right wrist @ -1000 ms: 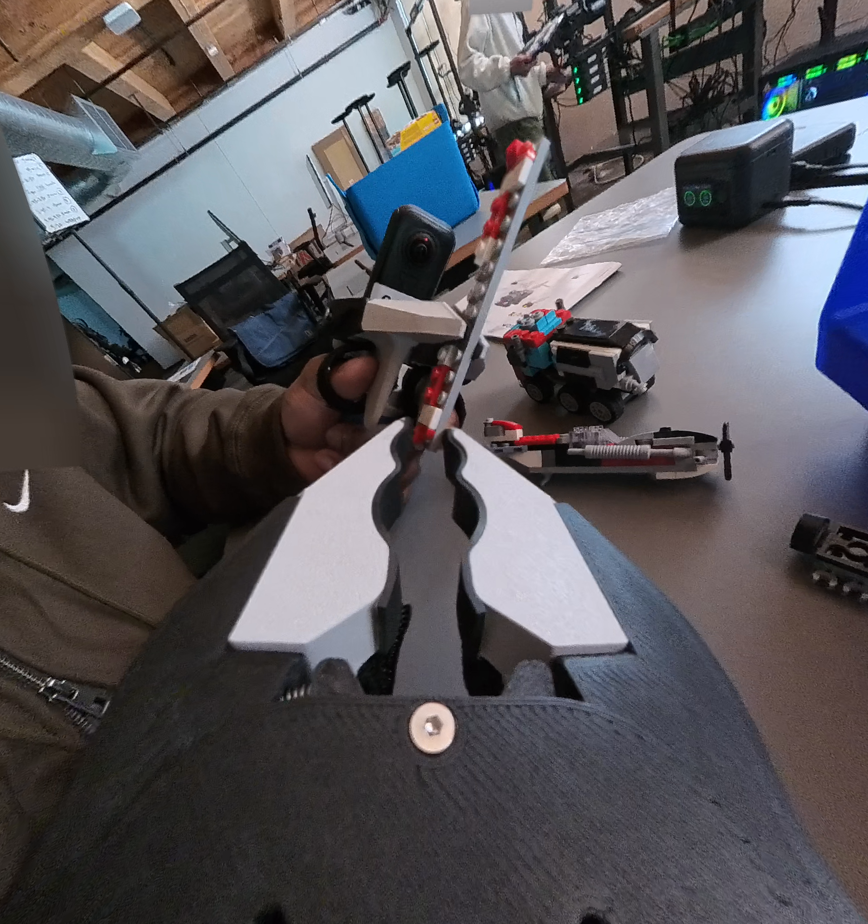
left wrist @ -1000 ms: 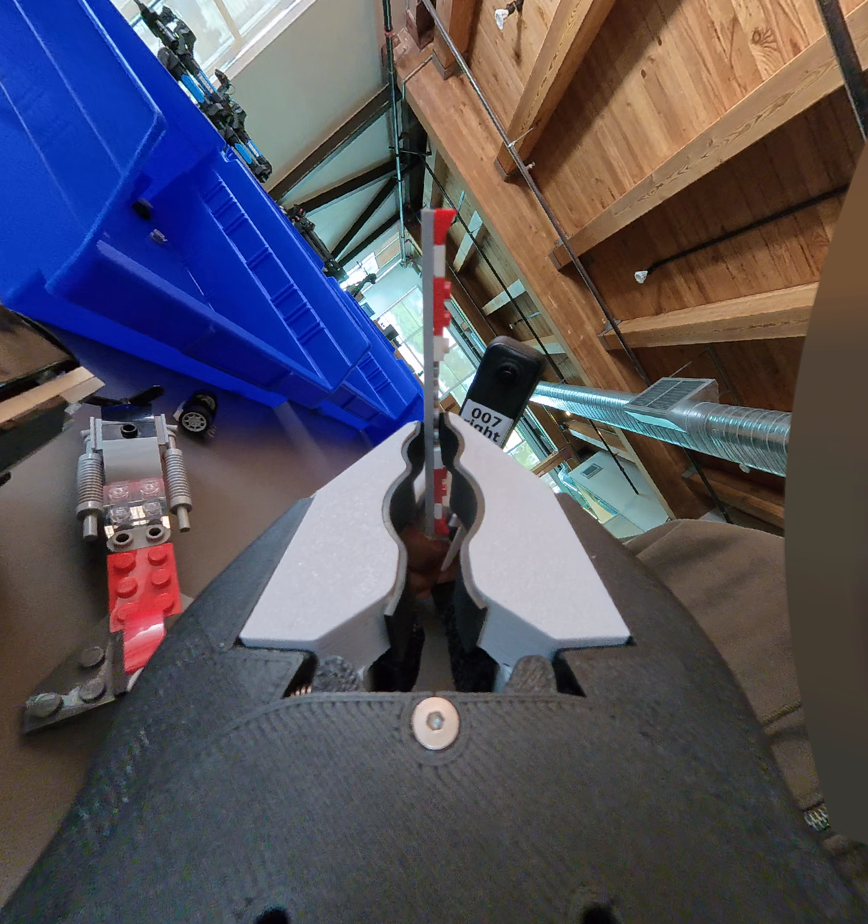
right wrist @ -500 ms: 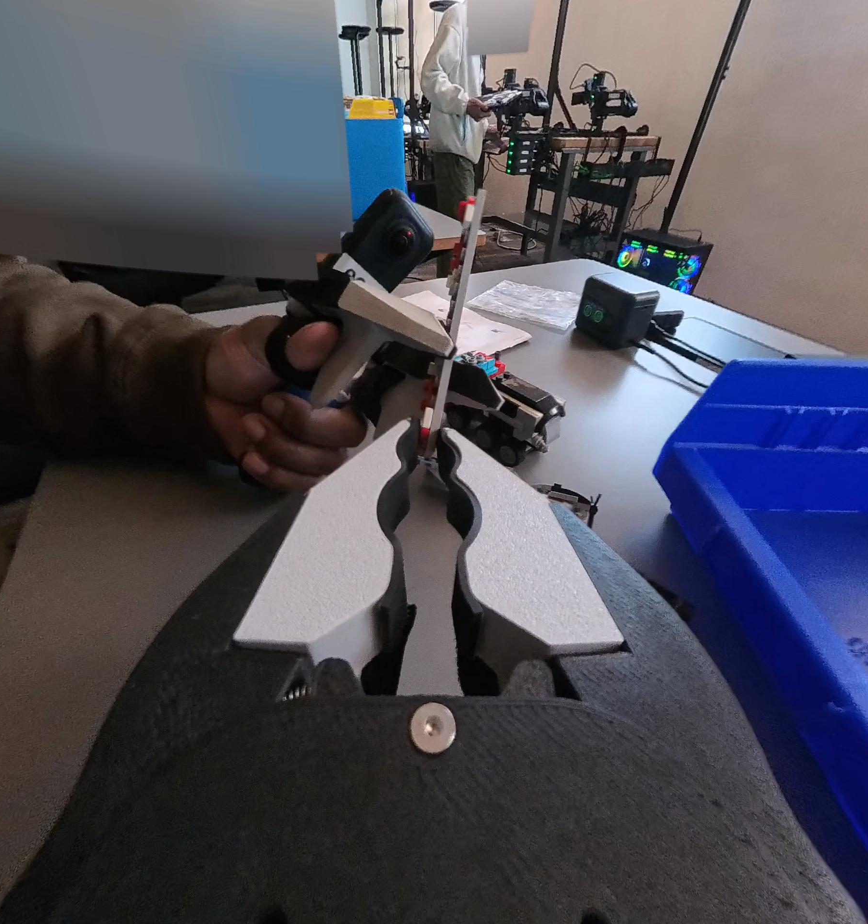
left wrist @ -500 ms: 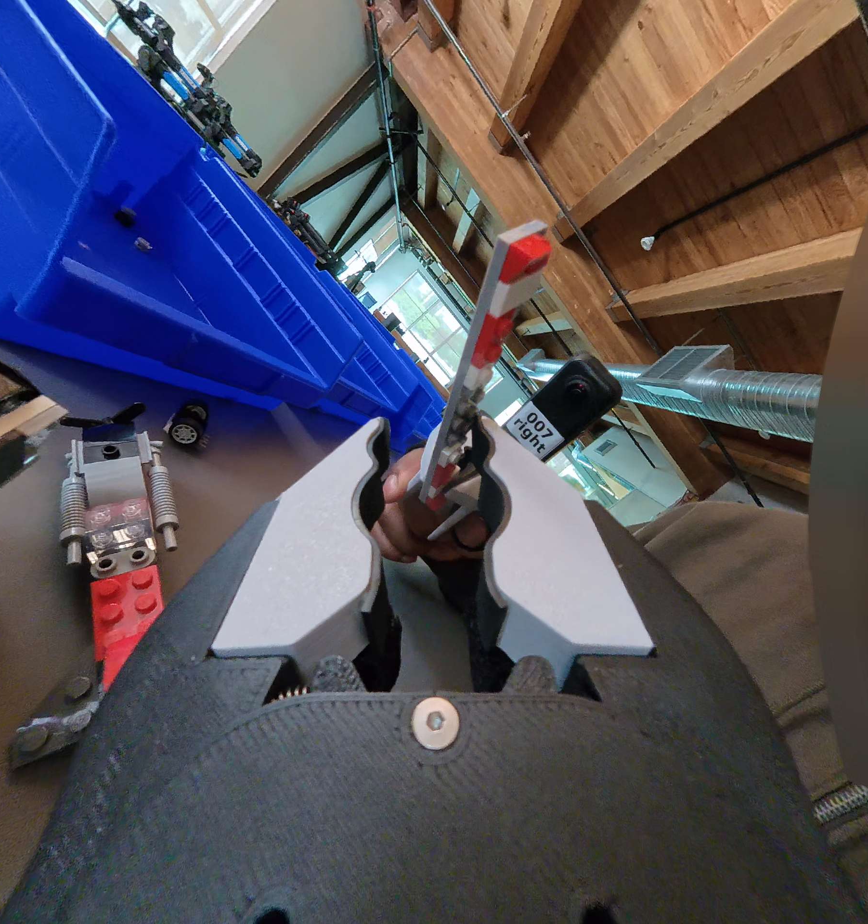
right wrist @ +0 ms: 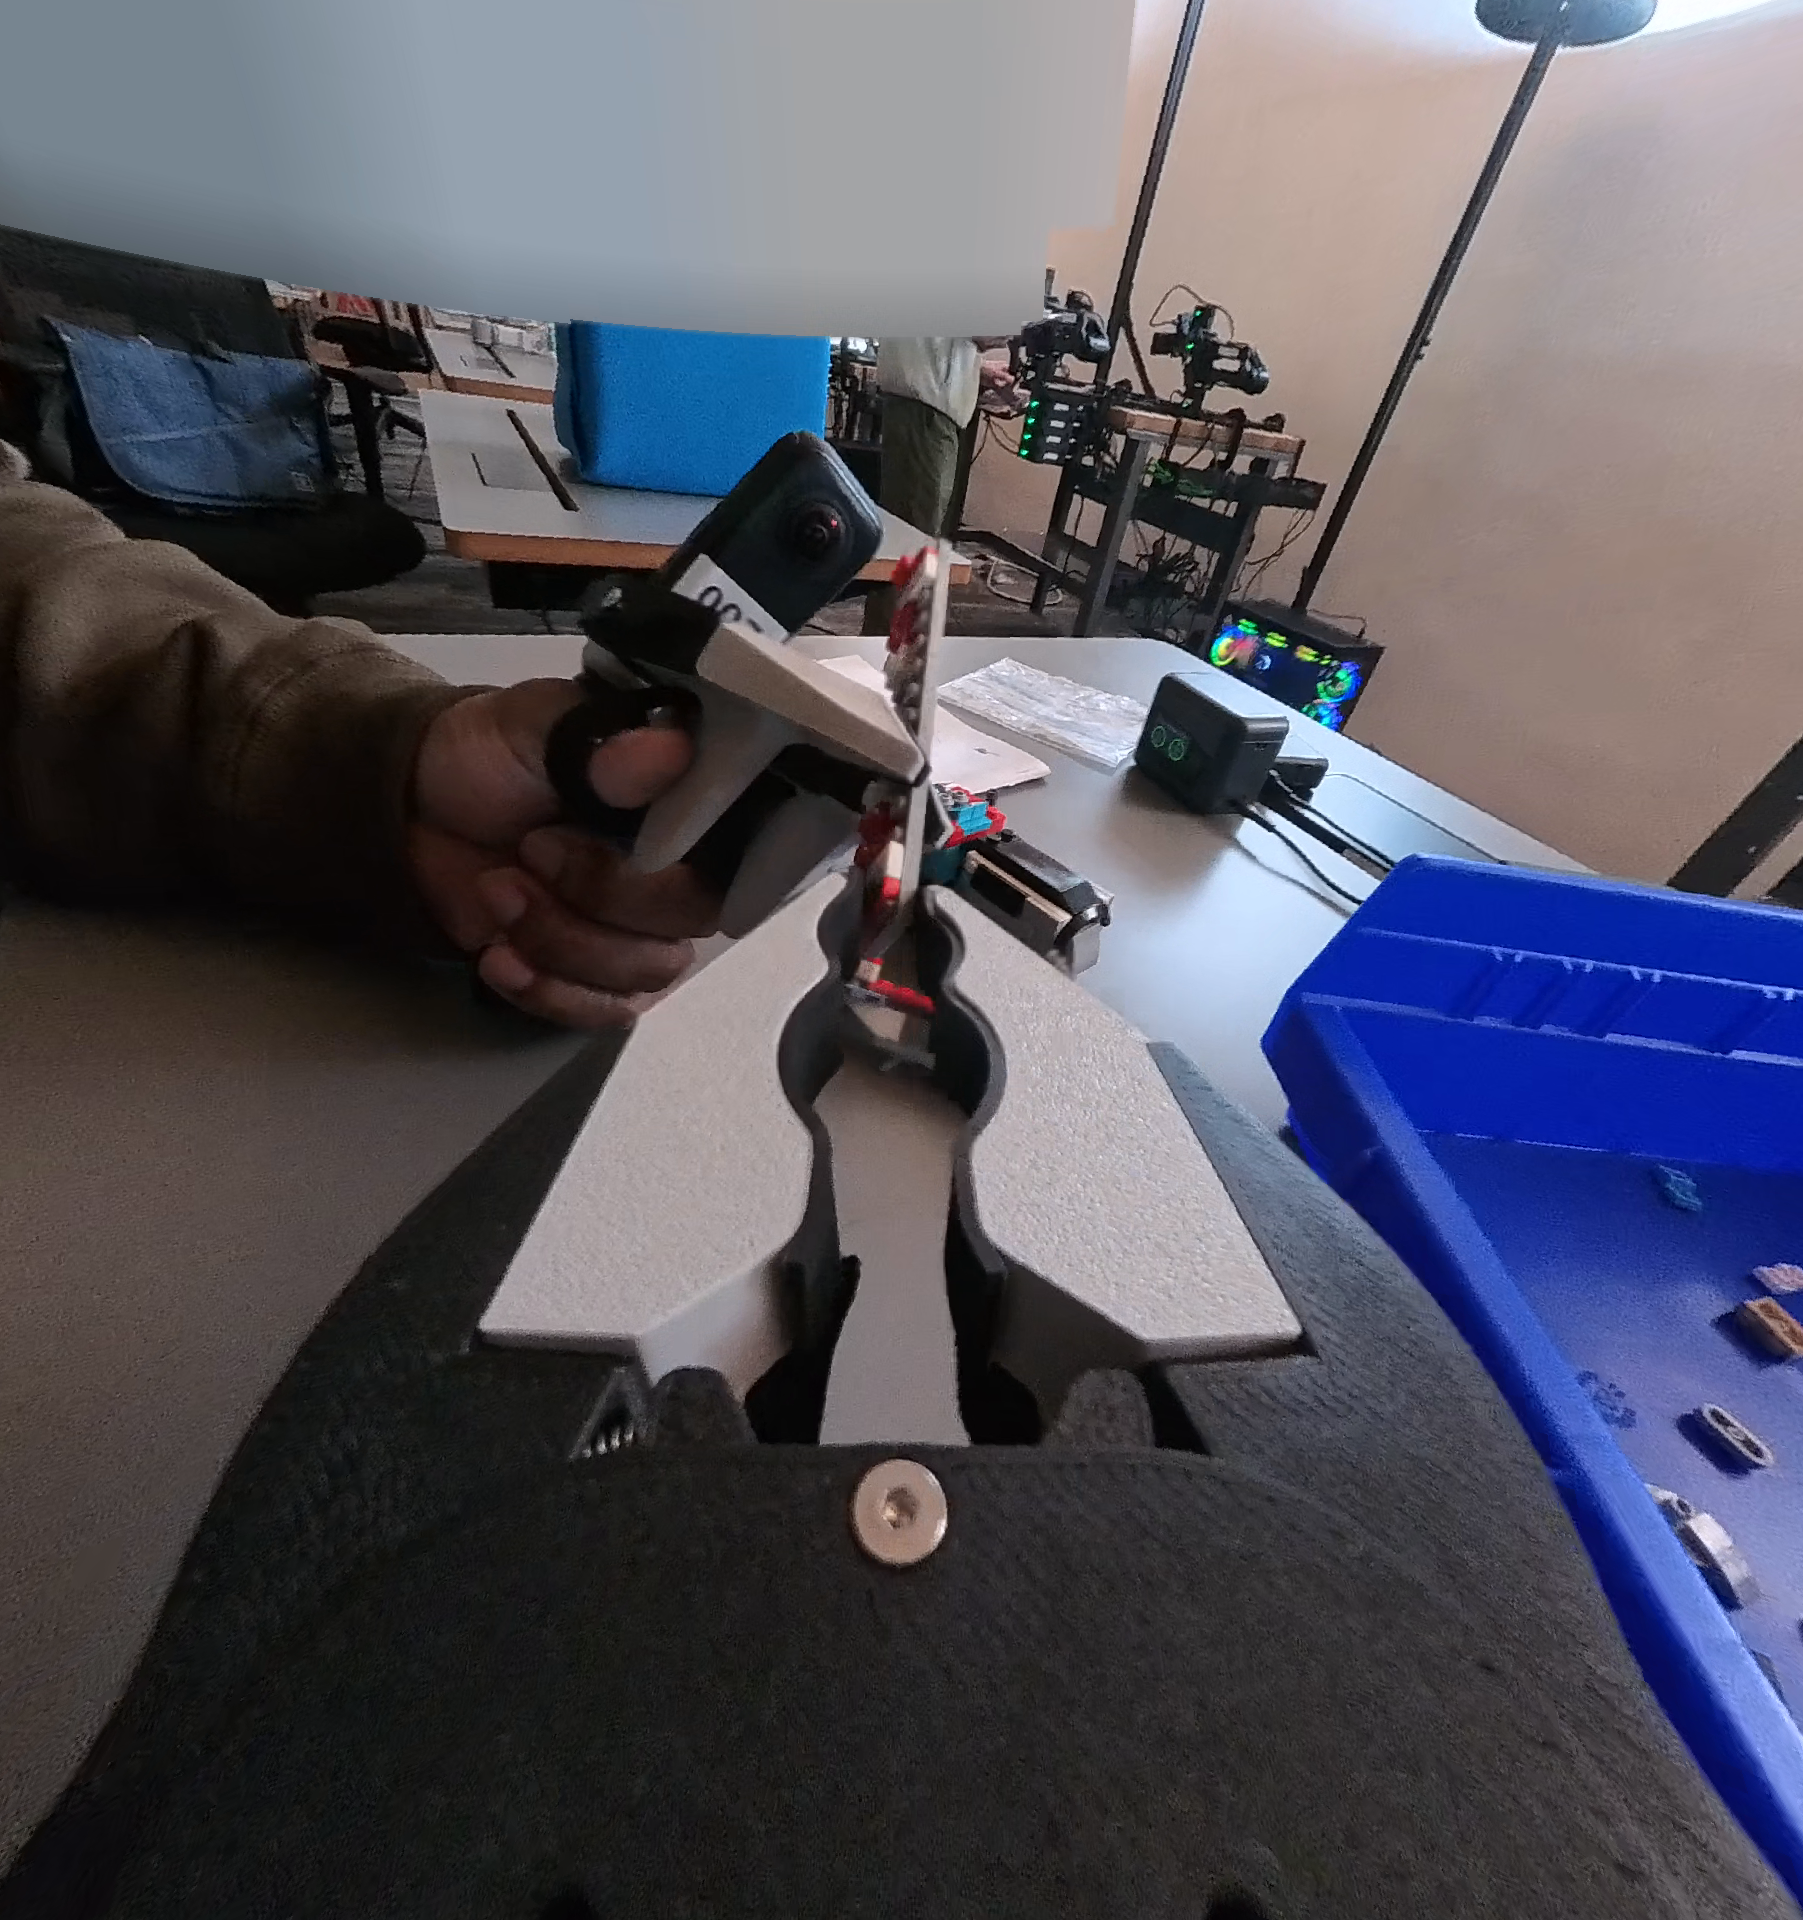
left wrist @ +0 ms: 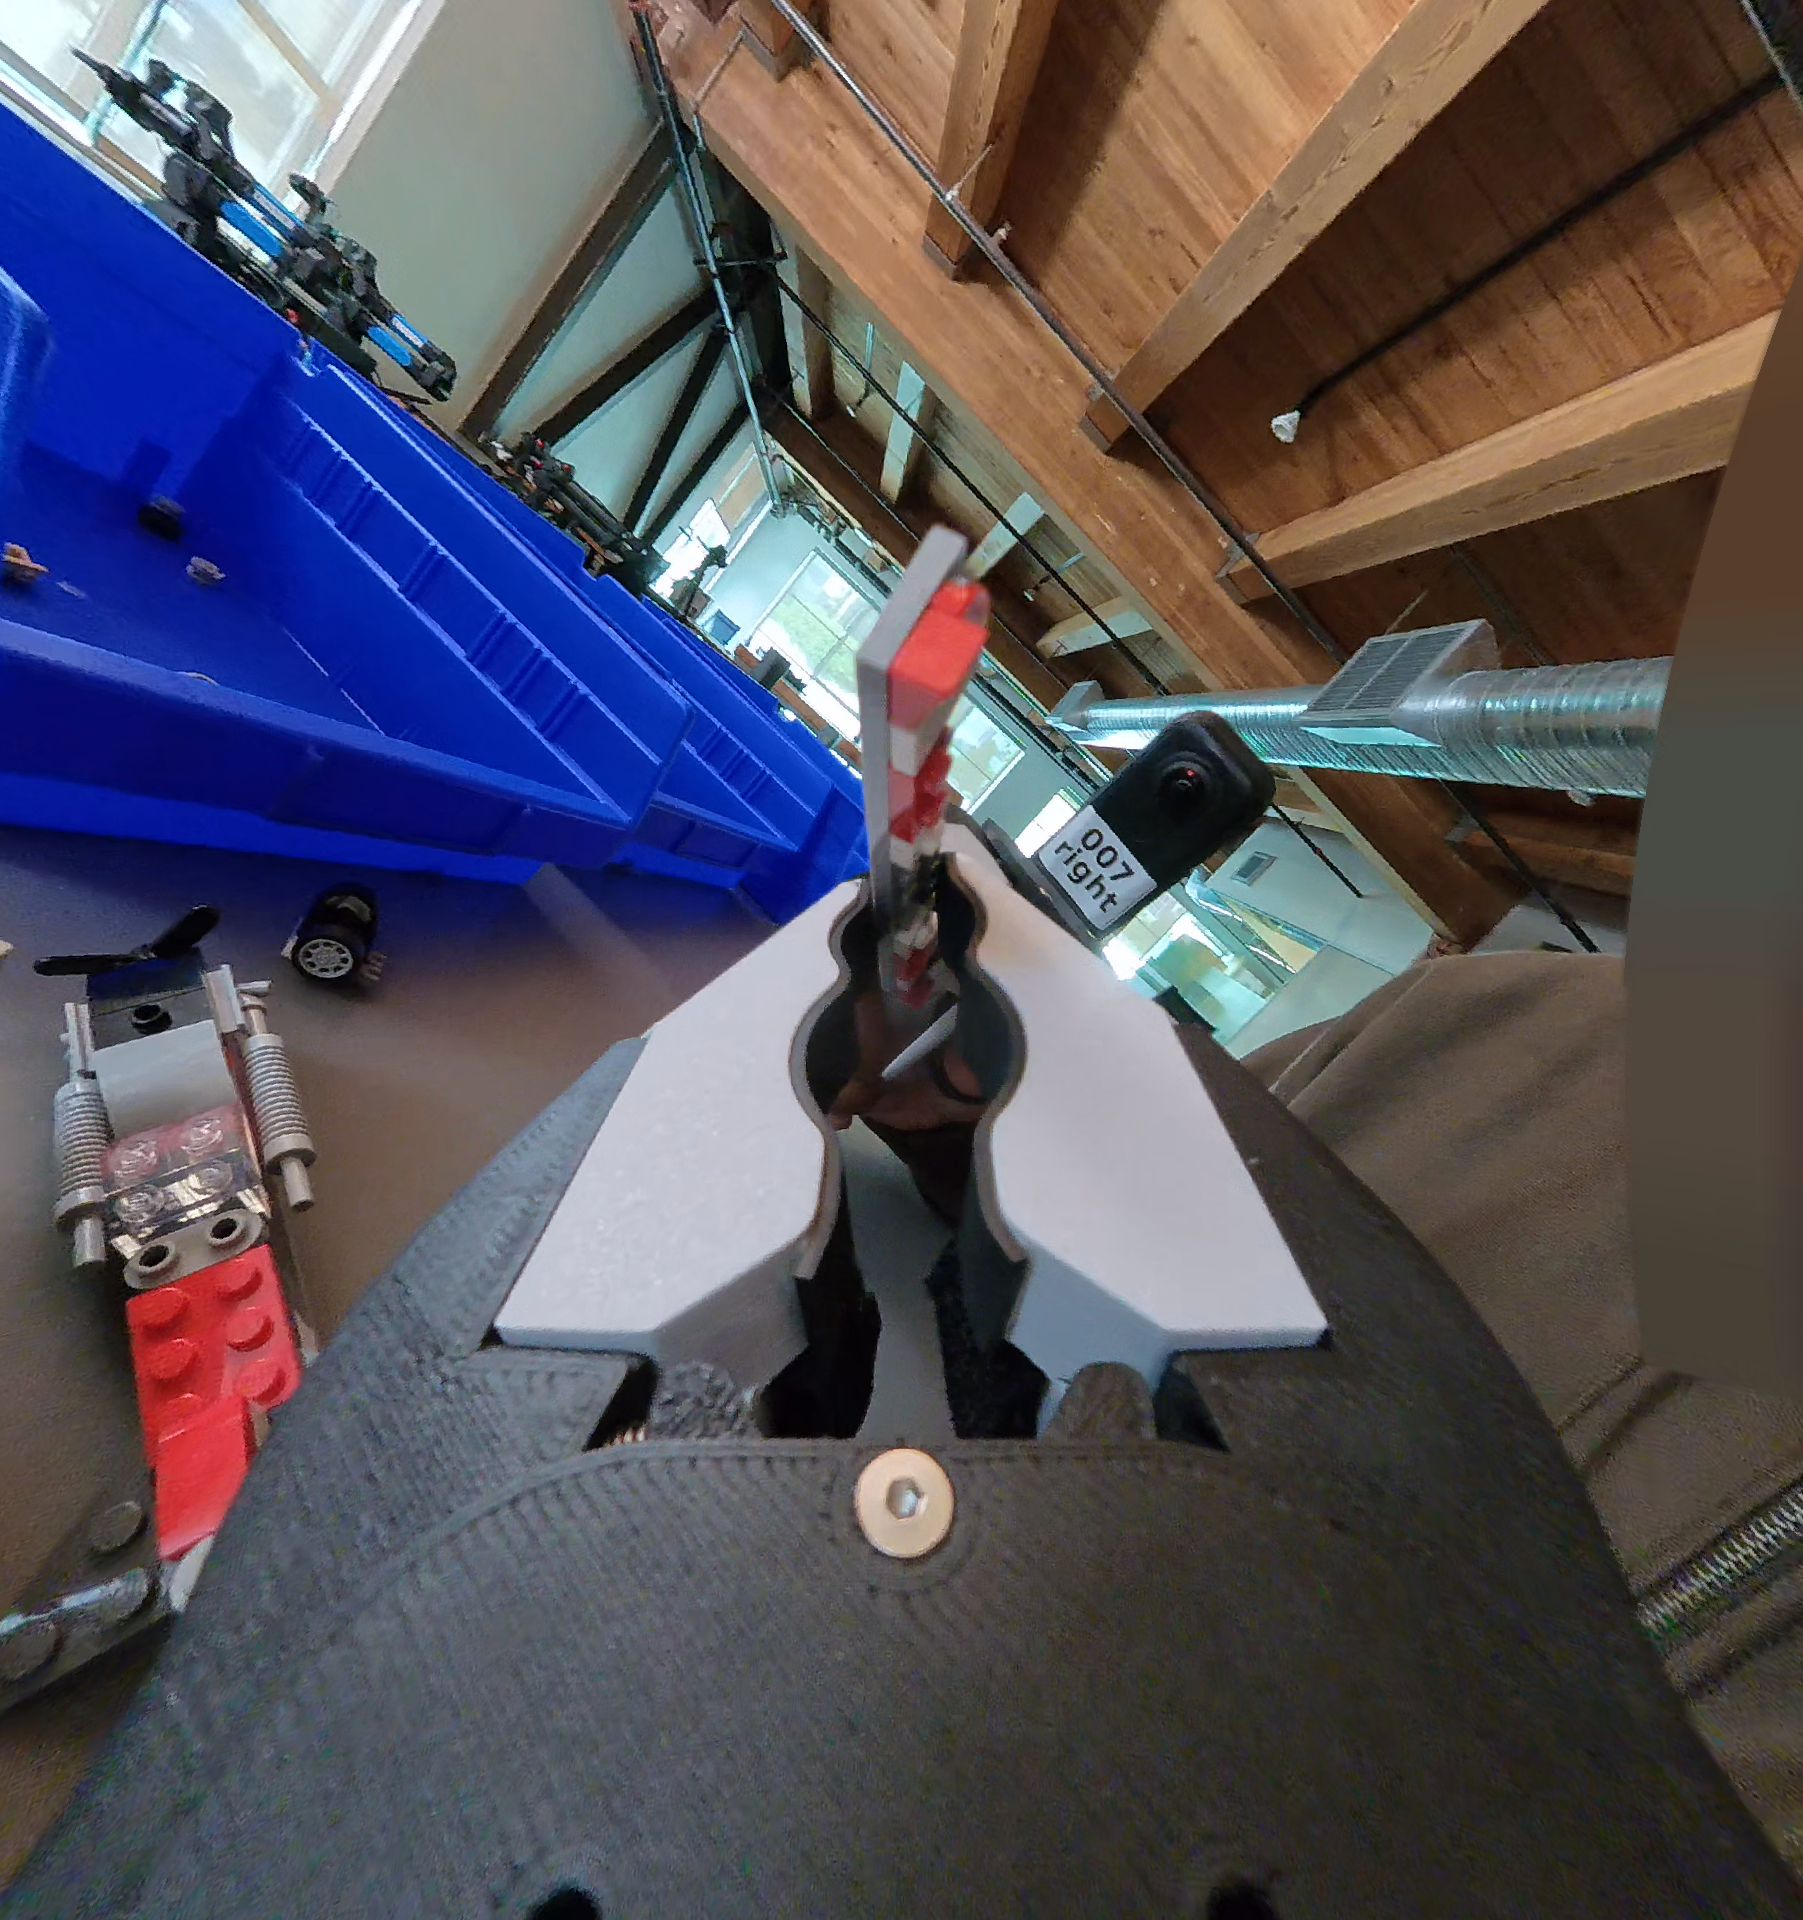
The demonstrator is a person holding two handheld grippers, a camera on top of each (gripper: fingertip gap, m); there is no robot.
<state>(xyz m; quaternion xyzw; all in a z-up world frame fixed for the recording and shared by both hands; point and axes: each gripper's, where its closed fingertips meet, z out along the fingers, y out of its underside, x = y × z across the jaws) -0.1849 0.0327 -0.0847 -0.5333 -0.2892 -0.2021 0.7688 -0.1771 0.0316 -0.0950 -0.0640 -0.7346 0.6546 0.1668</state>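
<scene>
- Grippers: your left gripper (left wrist: 902, 883) and right gripper (right wrist: 892, 914) both pinch the flat grey brick strip (left wrist: 902, 727) with studded red-white bricks.
- Ribbed blue plastic bin (right wrist: 1562, 1039) beside your right one.

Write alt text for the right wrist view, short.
The right tongs are shut on the lower end of a thin grey plate with red and white bricks, held upright over a grey table; the left tongs grip it higher up. A blue bin with small loose pieces sits at right.
</scene>
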